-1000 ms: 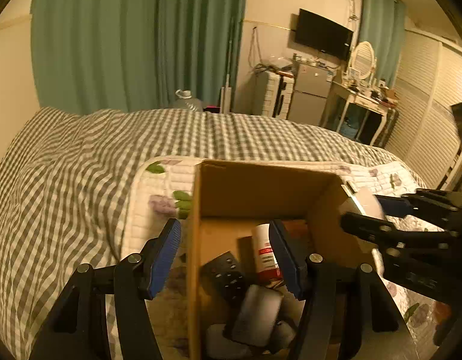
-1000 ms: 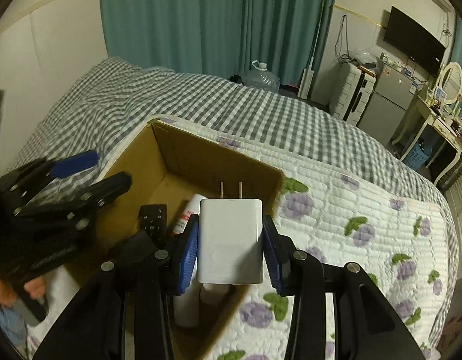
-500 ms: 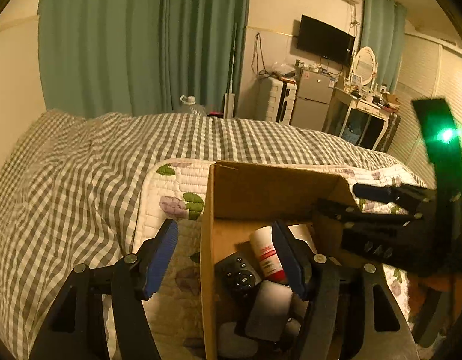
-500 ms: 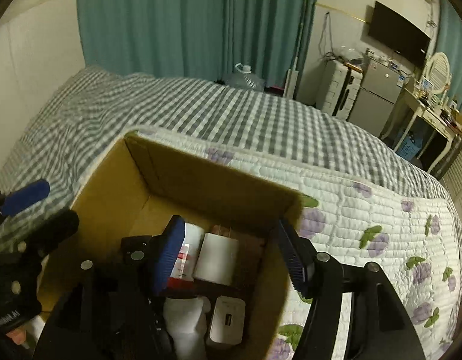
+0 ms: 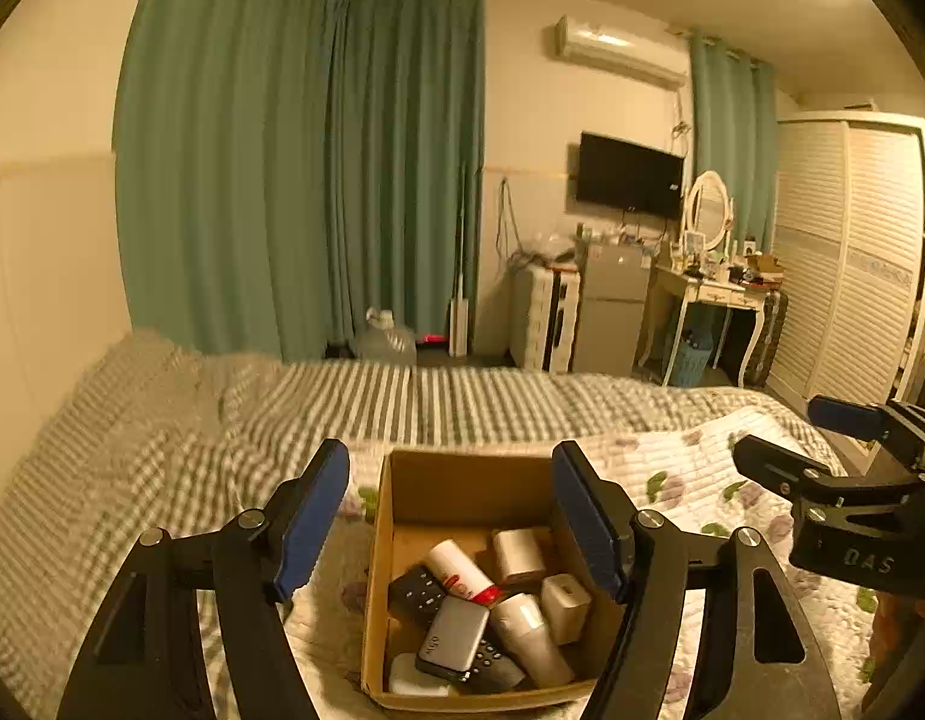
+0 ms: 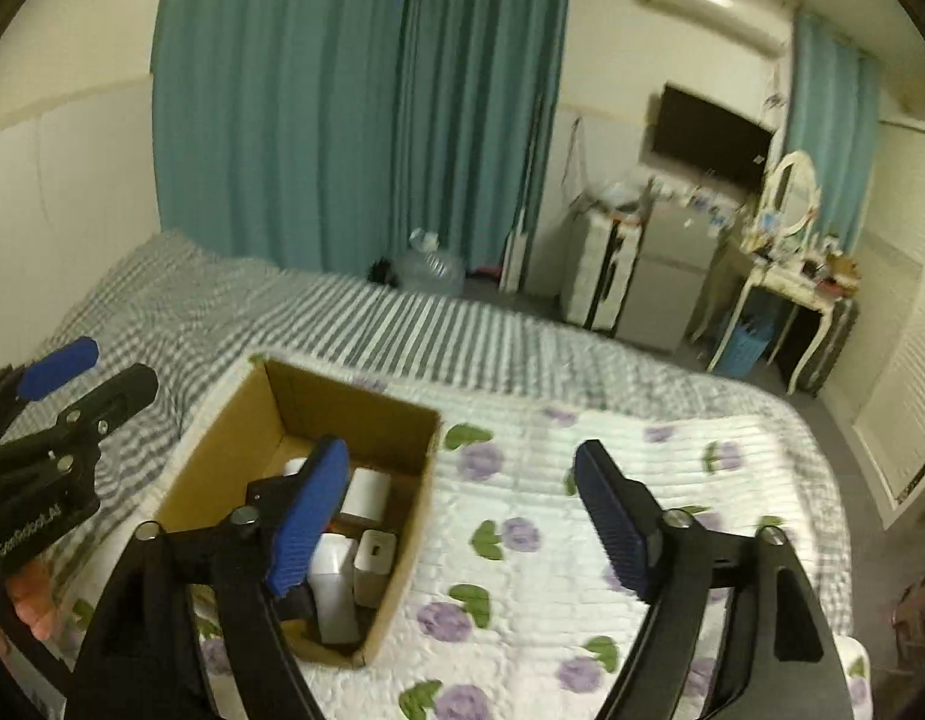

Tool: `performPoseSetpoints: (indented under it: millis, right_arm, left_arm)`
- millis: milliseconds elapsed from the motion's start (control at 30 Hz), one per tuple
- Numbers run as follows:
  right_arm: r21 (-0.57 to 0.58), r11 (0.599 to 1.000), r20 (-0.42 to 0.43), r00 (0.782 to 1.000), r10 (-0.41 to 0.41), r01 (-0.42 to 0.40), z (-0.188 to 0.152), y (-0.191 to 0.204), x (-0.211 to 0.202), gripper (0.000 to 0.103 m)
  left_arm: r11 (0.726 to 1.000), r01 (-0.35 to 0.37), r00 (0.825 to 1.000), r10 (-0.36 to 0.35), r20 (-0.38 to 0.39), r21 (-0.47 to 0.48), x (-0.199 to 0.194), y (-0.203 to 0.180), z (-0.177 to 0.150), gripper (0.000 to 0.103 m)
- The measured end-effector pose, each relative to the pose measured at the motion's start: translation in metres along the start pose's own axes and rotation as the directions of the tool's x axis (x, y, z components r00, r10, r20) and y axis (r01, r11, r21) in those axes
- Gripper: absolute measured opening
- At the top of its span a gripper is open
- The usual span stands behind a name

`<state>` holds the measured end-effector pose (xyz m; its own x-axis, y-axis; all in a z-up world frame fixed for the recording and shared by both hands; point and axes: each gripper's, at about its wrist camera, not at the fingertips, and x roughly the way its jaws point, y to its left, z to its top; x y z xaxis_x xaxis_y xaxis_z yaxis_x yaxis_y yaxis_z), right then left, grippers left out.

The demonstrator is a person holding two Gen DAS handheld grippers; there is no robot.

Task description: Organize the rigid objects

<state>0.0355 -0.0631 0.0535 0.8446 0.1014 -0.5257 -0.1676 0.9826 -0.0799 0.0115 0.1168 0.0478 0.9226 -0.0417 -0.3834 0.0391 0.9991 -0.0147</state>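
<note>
A cardboard box [image 5: 402, 480] stands on the quilted bed and also shows in the right wrist view [image 6: 234, 450]. It holds a white charger [image 5: 565, 606], a black remote [image 5: 417, 591], a red-and-white tube [image 5: 459, 570], a grey power bank [image 5: 453, 633] and other white items. My left gripper [image 5: 456, 516] is open and empty, raised above and behind the box. My right gripper [image 6: 462, 516] is open and empty, raised above the box's right edge; it also shows in the left wrist view [image 5: 822, 438].
The bed has a grey checked cover [image 5: 132, 450] and a white quilt with purple flowers [image 6: 582, 480]. Beyond it are teal curtains [image 5: 312, 180], a water jug [image 5: 384, 342], a small fridge [image 5: 612, 312], a dressing table [image 5: 714, 294] and a white wardrobe [image 5: 852, 252].
The right gripper opened and let the white charger fall into the box. Both grippers then rose and pulled back from the box.
</note>
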Motion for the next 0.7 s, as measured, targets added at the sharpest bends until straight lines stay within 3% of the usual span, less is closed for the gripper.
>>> performPoseSetpoints:
  millis: [167, 300, 433, 567, 700]
  right_arm:
    - [0.069, 0.998, 0.066, 0.998, -0.01, 0.005, -0.01, -0.02, -0.056, 0.102]
    - [0.105, 0.994, 0.149, 0.988, -0.036, 0.02, -0.024, -0.026, -0.097, 0.103]
    - [0.108, 0.994, 0.181, 0.982, -0.05, 0.031, -0.04, -0.025, -0.12, 0.103]
    - [0.121, 0.992, 0.196, 0.979, -0.057, 0.034, -0.061, -0.027, -0.127, 0.103]
    - [0.142, 0.99, 0.196, 0.979, -0.047, 0.02, -0.086, -0.025, -0.124, 0.103]
  left_arm:
    - [0.999, 0.012, 0.996, -0.016, 0.086, 0.053, -0.048, -0.026, 0.005, 0.078]
    - [0.998, -0.01, 0.995, 0.003, 0.103, 0.063, -0.07, -0.041, -0.005, 0.078]
    - [0.997, -0.043, 0.996, 0.038, 0.087, 0.059, -0.083, -0.048, -0.019, 0.078]
    - [0.999, -0.029, 0.995, 0.026, 0.101, 0.028, -0.095, -0.043, -0.037, 0.078]
    - [0.997, -0.043, 0.995, 0.038, 0.091, 0.056, -0.094, -0.047, -0.063, 0.078]
